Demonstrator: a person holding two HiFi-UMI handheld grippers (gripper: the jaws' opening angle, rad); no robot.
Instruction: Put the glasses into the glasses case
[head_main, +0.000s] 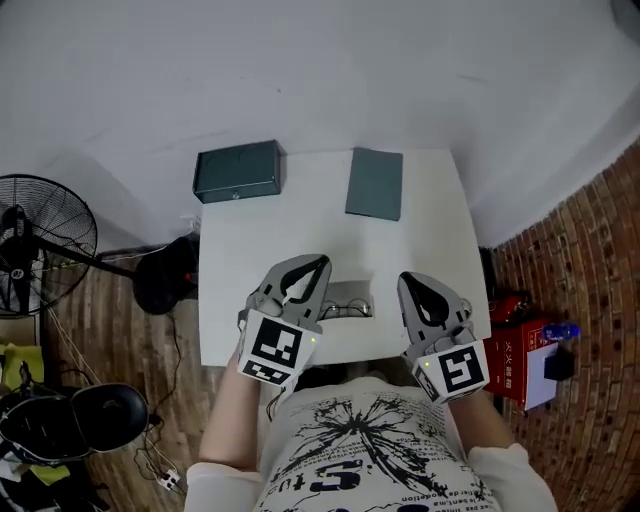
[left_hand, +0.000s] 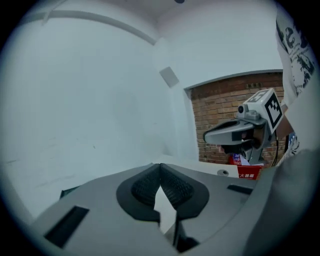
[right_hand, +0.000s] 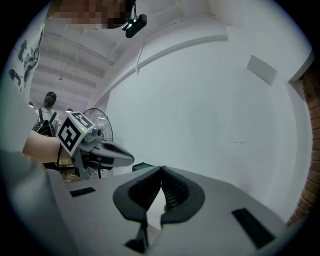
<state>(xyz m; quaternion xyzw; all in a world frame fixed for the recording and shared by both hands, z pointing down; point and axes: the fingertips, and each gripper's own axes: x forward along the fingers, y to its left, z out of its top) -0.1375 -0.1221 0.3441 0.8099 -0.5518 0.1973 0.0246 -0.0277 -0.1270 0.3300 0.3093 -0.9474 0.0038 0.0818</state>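
The glasses (head_main: 349, 307) lie folded on the white table (head_main: 280, 230) near its front edge, between my two grippers. A dark green box-shaped glasses case (head_main: 238, 171) stands closed at the back left, and a flat dark green rectangular piece (head_main: 375, 183) lies at the back middle. My left gripper (head_main: 319, 263) is raised just left of the glasses, shut, with nothing between its pads (left_hand: 171, 187). My right gripper (head_main: 405, 280) hangs just right of them, also shut and empty (right_hand: 161, 171). Both gripper views point nearly level at the white wall and show neither glasses nor case clearly.
A black standing fan (head_main: 40, 240) and dark bags (head_main: 75, 420) are on the wooden floor at the left. A red box (head_main: 512, 358) sits on the floor by the brick wall (head_main: 590, 290) at the right. The person's torso presses against the table's front edge.
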